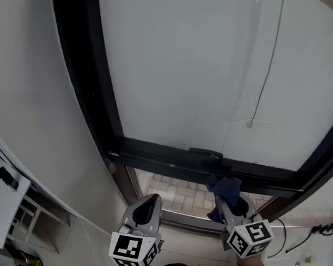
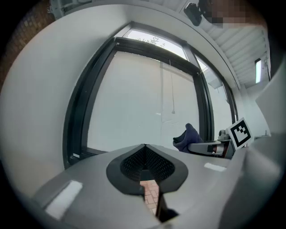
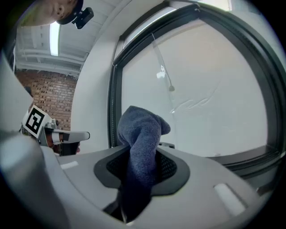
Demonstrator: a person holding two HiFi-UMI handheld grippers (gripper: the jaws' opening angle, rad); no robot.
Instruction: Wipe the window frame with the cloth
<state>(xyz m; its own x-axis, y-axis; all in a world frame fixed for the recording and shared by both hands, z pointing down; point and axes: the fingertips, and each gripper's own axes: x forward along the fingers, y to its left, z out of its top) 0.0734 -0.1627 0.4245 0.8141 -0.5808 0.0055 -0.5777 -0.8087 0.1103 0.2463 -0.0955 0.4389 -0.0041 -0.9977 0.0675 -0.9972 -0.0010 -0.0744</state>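
A dark window frame (image 1: 177, 159) runs across the head view, with a black handle (image 1: 206, 152) on its lower bar. My right gripper (image 1: 227, 200) is shut on a dark blue cloth (image 1: 226, 192), which bunches up just below that bar. The cloth (image 3: 140, 143) sticks up between the jaws in the right gripper view. My left gripper (image 1: 146, 210) hangs to the left, shut with nothing in it. From the left gripper view, the cloth (image 2: 187, 136) and right gripper (image 2: 210, 146) show at the right.
A white roller blind (image 1: 216, 52) covers the pane, with a pull cord (image 1: 249, 123) hanging over it. A white wall (image 1: 24, 102) stands left of the frame. A white shelf (image 1: 1, 196) sits at far left. Brick paving (image 1: 176, 196) shows below the sash.
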